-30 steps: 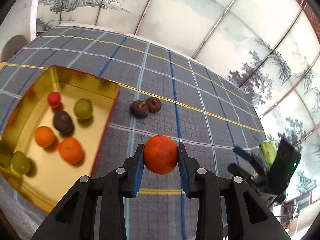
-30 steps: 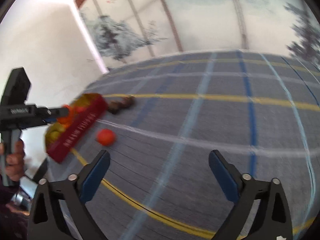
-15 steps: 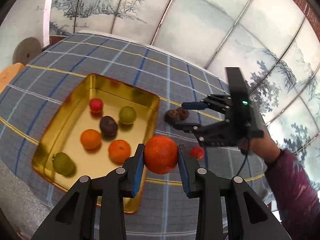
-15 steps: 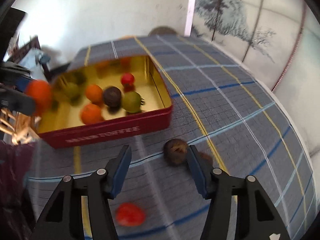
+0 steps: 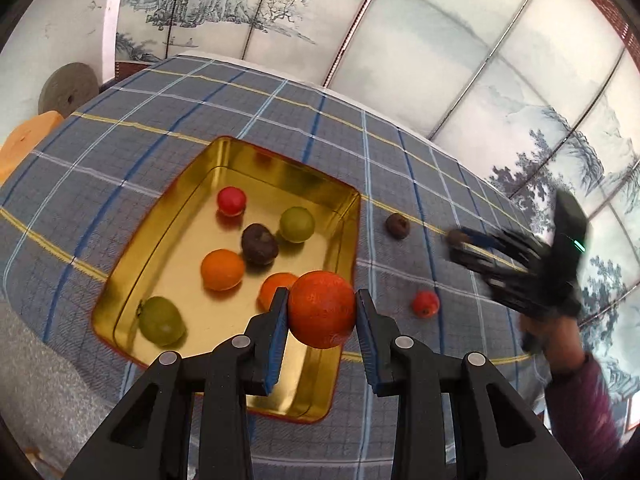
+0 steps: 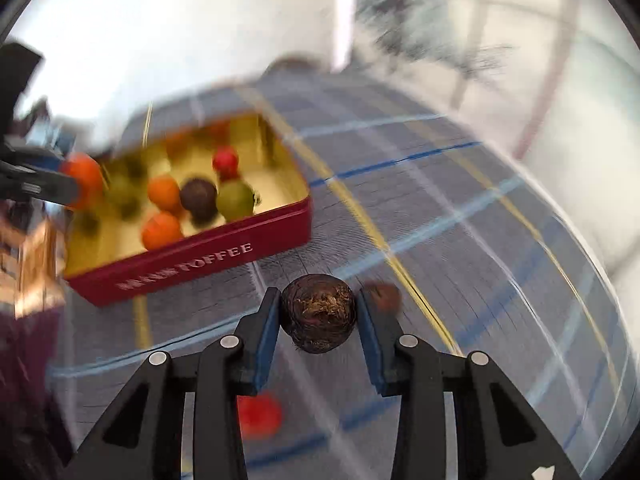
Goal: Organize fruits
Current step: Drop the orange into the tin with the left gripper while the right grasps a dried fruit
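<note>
Left wrist view: the left tongs [image 5: 322,312] clamp a round orange fruit [image 5: 322,309] above the near edge of the gold-lined rectangular tin [image 5: 280,172], seemingly positioned for release inside.

Right wrist view: the right tongs [image 6: 318,318] grip a dark wrinkled brown fruit [image 6: 318,313] over the checked surface [image 6: 460,220]; only here the tin's red lettered wall shows.

tin [image 6: 192,264]: red outside, gold inside | cloth [image 5: 280,120]: grey-blue plaid, yellow lines

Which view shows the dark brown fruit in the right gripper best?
Right wrist view: the dark brown fruit sits sharp and close between the right gripper's fingers. In the left wrist view it is a small blurred blob at the fingertips, far right.
</note>
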Demonstrator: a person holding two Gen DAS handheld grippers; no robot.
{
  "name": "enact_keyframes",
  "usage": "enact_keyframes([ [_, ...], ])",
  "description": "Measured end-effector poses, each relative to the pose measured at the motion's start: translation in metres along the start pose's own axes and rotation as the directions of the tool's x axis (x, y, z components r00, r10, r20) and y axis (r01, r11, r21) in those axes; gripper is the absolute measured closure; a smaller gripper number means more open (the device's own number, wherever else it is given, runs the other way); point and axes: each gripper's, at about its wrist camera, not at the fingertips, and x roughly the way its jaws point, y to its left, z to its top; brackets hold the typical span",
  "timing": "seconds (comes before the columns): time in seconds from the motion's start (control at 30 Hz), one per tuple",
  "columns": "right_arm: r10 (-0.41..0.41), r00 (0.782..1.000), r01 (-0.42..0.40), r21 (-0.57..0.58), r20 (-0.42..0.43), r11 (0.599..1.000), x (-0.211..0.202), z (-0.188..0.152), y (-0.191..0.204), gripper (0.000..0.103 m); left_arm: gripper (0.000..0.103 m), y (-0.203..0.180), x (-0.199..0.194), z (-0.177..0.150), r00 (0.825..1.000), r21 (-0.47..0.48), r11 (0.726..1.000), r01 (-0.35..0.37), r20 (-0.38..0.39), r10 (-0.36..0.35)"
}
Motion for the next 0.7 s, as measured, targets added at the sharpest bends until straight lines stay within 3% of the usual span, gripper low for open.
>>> enact_keyframes([
  [0.07,-0.092,0.995,0.087,0.107,0.035,0.990,-0.033,-0.034,-0.010,0.068,0.069,0.002,0.000,-0.004,1.000,0.011,1.000,-0.019,-0.005,0.019],
  [0.23,-0.215,0.977,0.207,0.348,-0.018,0.914,-0.065,-0.109,-0.043,0.068,0.069,0.004,0.003,-0.014,0.999,0.032,0.999,-0.039,-0.015,0.039],
  [0.47,-0.246,0.969,0.227,0.434,-0.013,0.872,-0.074,-0.136,-0.052,0.068,0.069,0.010,0.003,-0.018,0.998,0.033,0.997,-0.065,-0.014,0.065],
  [0.7,-0.246,0.969,0.220,0.470,-0.007,0.855,-0.063,-0.145,-0.055,0.068,0.069,0.010,0.014,-0.024,0.993,0.075,0.990,-0.119,-0.018,0.121],
])
